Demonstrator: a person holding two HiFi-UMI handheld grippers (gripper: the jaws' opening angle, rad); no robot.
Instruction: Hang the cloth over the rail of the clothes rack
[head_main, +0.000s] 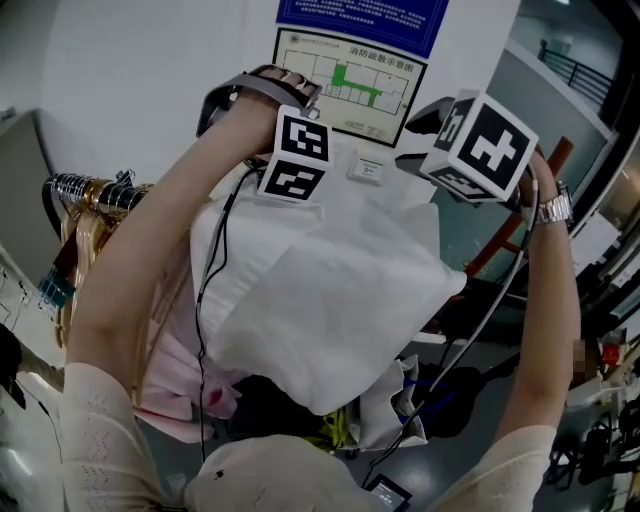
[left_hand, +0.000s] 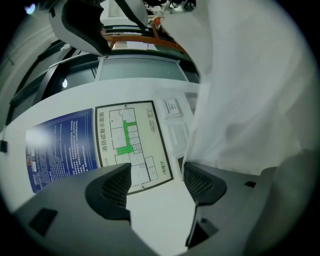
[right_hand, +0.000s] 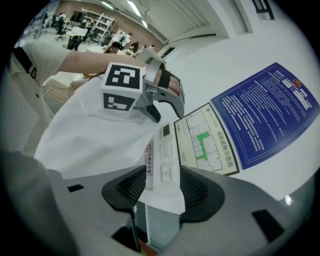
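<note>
Head view first: the cloth (head_main: 330, 290) hangs draped between two raised grippers whose jaws stand wide.
Head view: the left gripper (head_main: 285, 95) and right gripper (head_main: 430, 125) sit high at the cloth's top edge, probably so that it falls to both sides of the rail. The rail itself is hidden beneath it, and only chrome hanger hooks (head_main: 80, 188) show at the left. Left gripper view: the jaws are apart with bare wall between them and the cloth just beside the right-hand jaw. An evacuation plan (left_hand: 132, 142) is headed 消防疏散示意图 and marked 1号楼1F; the print on the blue notice (left_hand: 62, 150) is too small to read. Right gripper view: the jaws are spread, with a cloth corner lying loose between them, unpinched. The small wall sticker (right_hand: 149, 155) cannot be read.
</note>
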